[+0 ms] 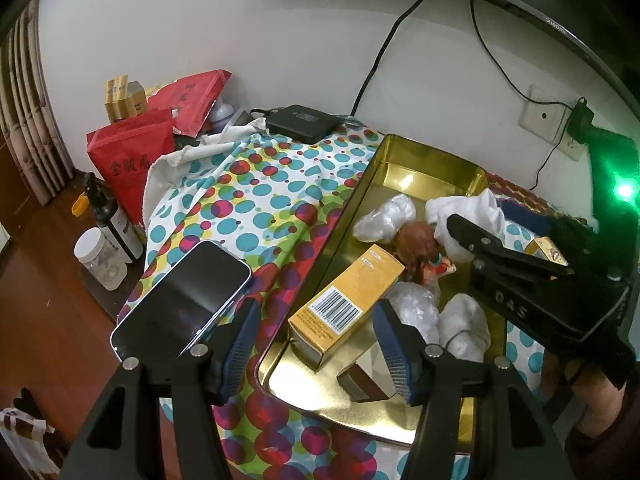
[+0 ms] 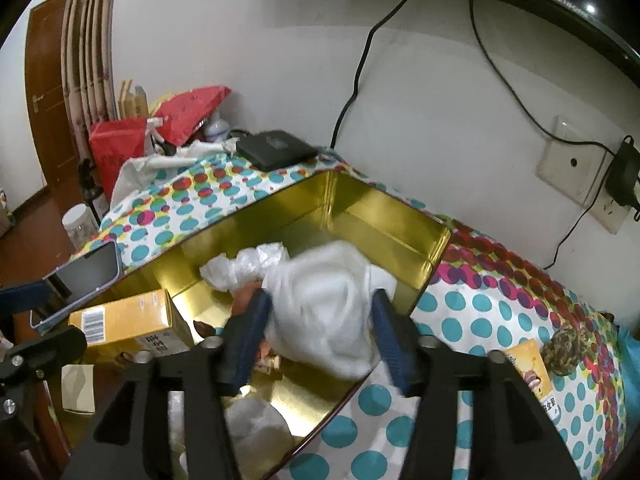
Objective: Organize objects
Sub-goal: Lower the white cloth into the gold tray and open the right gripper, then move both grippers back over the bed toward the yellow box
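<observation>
A shallow rectangular gold metal tin (image 1: 362,184) lies open on the tabletop (image 1: 256,200), which is covered with a white cloth printed in teal, red and yellow dots. Inside the tin sit a yellow cardboard box with a barcode (image 1: 346,304), crumpled clear plastic wrappers (image 1: 386,218), a small brown-haired doll (image 1: 418,248) and a rolled white cloth (image 1: 466,322). The right hand-held gripper (image 2: 320,324) hangs over the tin with its blue-padded jaws apart; a blurred white crumpled plastic bag (image 2: 324,292) sits between them, over the tin's near side, and I cannot tell whether the pads touch it. The left hand-held gripper (image 1: 316,344) hovers at the tin's near corner, jaws apart and empty, just above the yellow box. A black-screened smartphone (image 1: 184,300) lies on the cloth left of the tin, and a flat black set-top box (image 1: 304,122) rests by the wall.
</observation>
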### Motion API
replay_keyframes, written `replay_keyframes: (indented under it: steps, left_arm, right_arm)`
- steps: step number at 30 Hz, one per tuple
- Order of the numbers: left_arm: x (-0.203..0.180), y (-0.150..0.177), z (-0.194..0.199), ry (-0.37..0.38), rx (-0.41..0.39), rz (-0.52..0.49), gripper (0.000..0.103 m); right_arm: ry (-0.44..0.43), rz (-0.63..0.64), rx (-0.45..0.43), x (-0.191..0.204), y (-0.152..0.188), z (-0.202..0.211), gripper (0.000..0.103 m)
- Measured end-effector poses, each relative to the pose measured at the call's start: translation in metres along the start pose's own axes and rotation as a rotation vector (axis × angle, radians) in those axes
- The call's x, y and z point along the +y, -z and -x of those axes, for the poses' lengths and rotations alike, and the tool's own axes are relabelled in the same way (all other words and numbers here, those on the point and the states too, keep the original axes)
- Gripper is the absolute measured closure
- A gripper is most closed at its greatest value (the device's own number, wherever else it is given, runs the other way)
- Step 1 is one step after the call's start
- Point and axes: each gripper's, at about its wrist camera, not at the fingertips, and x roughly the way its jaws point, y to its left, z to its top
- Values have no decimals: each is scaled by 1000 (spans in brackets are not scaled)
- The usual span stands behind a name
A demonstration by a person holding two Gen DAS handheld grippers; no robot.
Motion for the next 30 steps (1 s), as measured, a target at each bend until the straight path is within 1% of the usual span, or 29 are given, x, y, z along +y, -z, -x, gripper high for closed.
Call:
replay_keyframes:
  steps: [1,2,3,8,11,15,19,26,30]
  left_arm:
    - [-1,0,0,0,0,-1,43]
    - [-1,0,0,0,1,-1,43]
    - [-2,-1,0,-2,0,-2,43]
    - [-8,-1,6,-2,-11,-13,43]
    - [-15,-2,10,0,-15,-23,43]
    - [-30,-1,14,16,-25,-48,43]
    - [-51,0,18,34,-34,-87,43]
    - [-102,-1,25,93,-44,-175,43]
    - [-148,-6,27,148,-49,-238,43]
  right_arm:
    - [1,-3,-18,-1,0,2,18]
    - [3,-5,-36,-1,-1,5,14]
    - [4,-4,-57,-1,-1,9,13]
    - [29,-3,-92,-7,-6,21,12]
    - [58,-11,-105,-20,-4,30,12]
    - [114,-52,-117,-50,5,37,12]
    - [167,-125,-106,-92,16,36,12]
    - [264,-218,-88,-156,39,37,12]
    - [297,-256,-87,-182,53,43,12]
